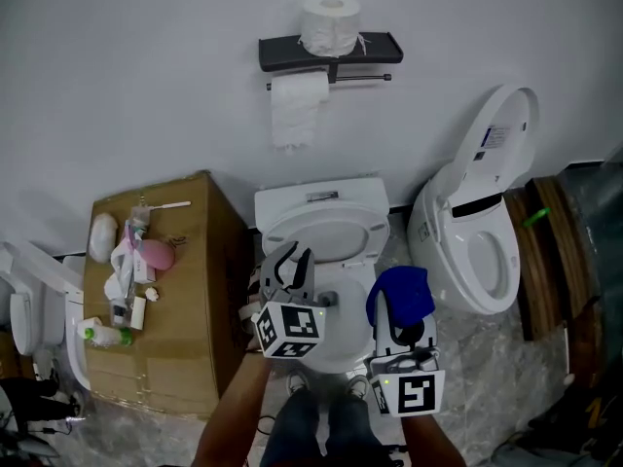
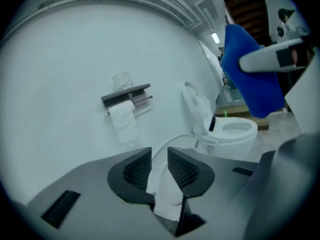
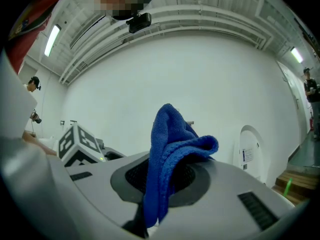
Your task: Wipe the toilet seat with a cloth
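Cloth [image 1: 401, 295] check: you have the blue fabric clamped in your right tool [image 1: 397, 321]. It bunches up over the closed jaws, low and right of centre in the head view.
— Agreed. It looks held off the toilet seat [image 1: 362, 224], which lies at the frame's centre just above your 2 tools. I judge that wiping has not begun, so the whole seat is left to do.
— Your left tool [image 1: 292, 266] grips nothing. Its jaws stand slightly apart, and only white porcelain shows through the gap.
— Whether that tool touches the seat, you cannot tell from these views.
— The seat's front is hidden under both tools and their marker cubes [image 1: 288, 327], so its condition there is unknown.
— Any dirt or wet on the visible rim is too faint to make out. Mind the other toilet [image 1: 467, 236] at right, lid up. I take the centre seat as yours.
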`<action>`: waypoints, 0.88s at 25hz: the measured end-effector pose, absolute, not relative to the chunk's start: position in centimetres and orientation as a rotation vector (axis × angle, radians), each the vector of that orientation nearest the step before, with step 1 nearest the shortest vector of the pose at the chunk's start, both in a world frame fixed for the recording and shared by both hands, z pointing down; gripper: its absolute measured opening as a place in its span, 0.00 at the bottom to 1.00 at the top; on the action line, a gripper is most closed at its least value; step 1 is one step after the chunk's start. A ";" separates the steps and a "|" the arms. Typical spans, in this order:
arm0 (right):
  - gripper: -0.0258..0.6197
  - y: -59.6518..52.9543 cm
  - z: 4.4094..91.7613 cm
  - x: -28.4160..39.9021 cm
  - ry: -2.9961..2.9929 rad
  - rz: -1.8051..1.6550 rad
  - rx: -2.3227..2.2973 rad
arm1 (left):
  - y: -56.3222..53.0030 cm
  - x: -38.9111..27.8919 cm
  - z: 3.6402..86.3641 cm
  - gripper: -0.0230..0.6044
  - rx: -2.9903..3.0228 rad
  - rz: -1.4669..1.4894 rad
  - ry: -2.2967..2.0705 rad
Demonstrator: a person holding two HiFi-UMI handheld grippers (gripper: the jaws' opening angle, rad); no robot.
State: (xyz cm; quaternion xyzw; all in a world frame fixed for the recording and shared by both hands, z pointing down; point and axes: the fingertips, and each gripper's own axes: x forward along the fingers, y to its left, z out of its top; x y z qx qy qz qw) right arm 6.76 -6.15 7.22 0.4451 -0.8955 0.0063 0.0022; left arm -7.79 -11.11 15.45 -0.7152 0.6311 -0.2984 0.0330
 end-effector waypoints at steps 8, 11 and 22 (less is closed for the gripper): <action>0.14 -6.7 8.7 8.9 -2.757 0.056 1.458 | -19.6 -6.5 19.6 0.25 -2.053 -1.389 1.490; 0.14 -6.9 9.1 10.0 -2.732 0.064 1.481 | -21.5 -6.1 20.8 0.25 -2.031 -1.427 1.443; 0.14 -8.0 9.7 12.5 -2.696 0.080 1.546 | -22.8 -5.7 23.7 0.25 -2.041 -1.554 1.363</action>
